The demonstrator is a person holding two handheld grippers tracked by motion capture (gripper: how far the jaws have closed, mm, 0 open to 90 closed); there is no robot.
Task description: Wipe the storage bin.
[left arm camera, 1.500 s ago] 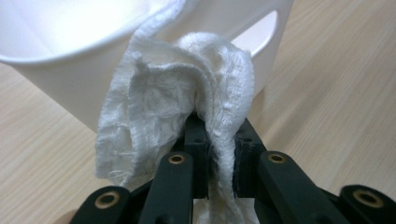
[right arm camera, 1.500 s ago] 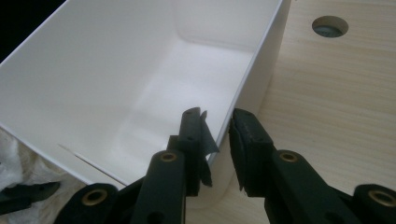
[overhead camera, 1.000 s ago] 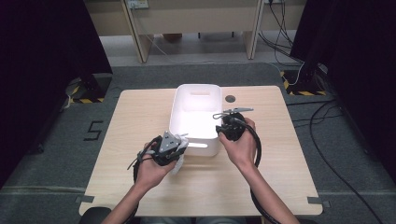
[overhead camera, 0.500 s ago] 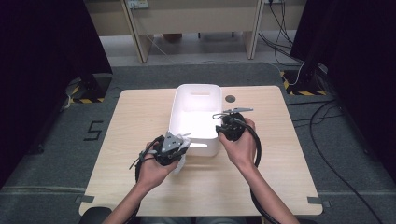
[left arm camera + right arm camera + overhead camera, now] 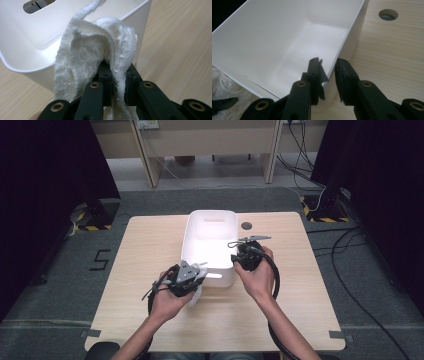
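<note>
Pale wood table (image 5: pixel 150 250) sits before us on grey carpet, with a white plastic bin (image 5: pixel 210 227) at its centre. Our left gripper (image 5: pixel 115 75) has its jaws pressed on a crumpled white cloth (image 5: pixel 85 57), held against the bin's near corner at about seven o'clock. Our right gripper (image 5: pixel 327 67) straddles the bin's wall at four o'clock, jaws spread, one inside and one outside. A round hole (image 5: pixel 388 14) lies at the bin's one o'clock.
</note>
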